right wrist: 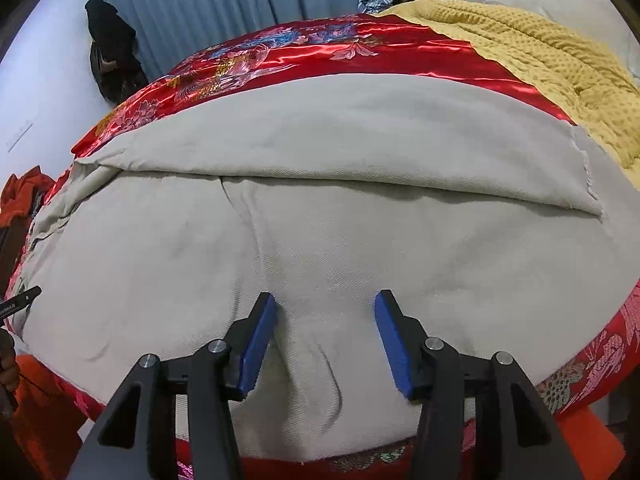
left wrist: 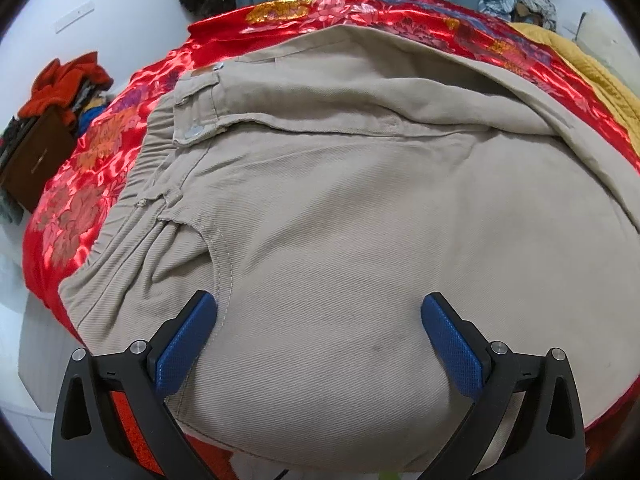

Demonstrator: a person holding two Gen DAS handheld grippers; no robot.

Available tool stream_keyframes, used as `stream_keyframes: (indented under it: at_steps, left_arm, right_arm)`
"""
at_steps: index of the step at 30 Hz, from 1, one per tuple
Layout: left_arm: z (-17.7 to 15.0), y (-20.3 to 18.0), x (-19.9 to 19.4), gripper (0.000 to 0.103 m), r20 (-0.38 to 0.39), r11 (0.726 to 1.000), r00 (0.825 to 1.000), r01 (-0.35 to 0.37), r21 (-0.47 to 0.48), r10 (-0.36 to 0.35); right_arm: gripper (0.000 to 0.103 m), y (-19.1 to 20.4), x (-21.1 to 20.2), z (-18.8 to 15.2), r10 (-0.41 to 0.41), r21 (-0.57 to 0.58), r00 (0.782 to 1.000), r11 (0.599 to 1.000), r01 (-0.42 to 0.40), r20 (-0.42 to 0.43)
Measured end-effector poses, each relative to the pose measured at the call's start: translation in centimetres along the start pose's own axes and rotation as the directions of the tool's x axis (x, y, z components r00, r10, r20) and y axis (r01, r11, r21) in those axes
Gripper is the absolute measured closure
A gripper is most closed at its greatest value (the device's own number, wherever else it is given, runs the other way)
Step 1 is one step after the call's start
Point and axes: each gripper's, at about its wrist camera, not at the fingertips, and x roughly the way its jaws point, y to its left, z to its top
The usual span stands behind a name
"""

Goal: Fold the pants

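Note:
Beige pants (left wrist: 340,200) lie spread on a red floral satin bedcover (left wrist: 80,184). The waistband with metal buttons (left wrist: 196,112) is at the left in the left wrist view. One leg is folded over along the far side. My left gripper (left wrist: 320,308) is open, its blue pads resting on or just above the hip area near the pocket seam. In the right wrist view the pants legs (right wrist: 320,216) fill the middle, with a raw hem at the right. My right gripper (right wrist: 325,308) is open over the near leg fabric, which is slightly puckered between the pads.
A yellow knitted blanket (right wrist: 540,60) lies on the far right of the bed. A pile of red clothes on a brown box (left wrist: 52,120) stands off the bed at left. Blue curtains (right wrist: 220,12) and a dark hanging bag (right wrist: 114,52) are behind.

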Motion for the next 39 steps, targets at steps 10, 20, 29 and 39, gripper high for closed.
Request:
stream_keyframes:
  at_steps: [10, 20, 29, 39]
  left_arm:
    - [0.0, -0.1, 0.1, 0.001, -0.005, 1.000, 1.000, -0.011, 0.006, 0.011]
    - [0.0, -0.4, 0.3, 0.001, 0.006, 1.000, 1.000, -0.029, 0.010, 0.029]
    - [0.7, -0.1, -0.7, 0.002, -0.009, 1.000, 1.000, -0.020, 0.004, 0.020]
    - [16.1, 1.7, 1.7, 0.001, 0.007, 0.814, 0.855, 0.497, -0.301, -0.519]
  right_arm:
    - [0.048, -0.1, -0.5, 0.2, 0.008, -0.002, 1.000, 1.000, -0.008, -0.012]
    - [0.048, -6.6, -0.9, 3.6, 0.350, 0.449, 0.933, 0.823, -0.349, 0.083]
    - [0.080, -13.7, 2.6, 4.7, 0.146, 0.769, 0.970, 0.591, -0.243, 0.195]
    - [0.100, -8.5, -7.7, 10.4, 0.168, 0.432, 0.924, 0.845, -0.315, 0.344]
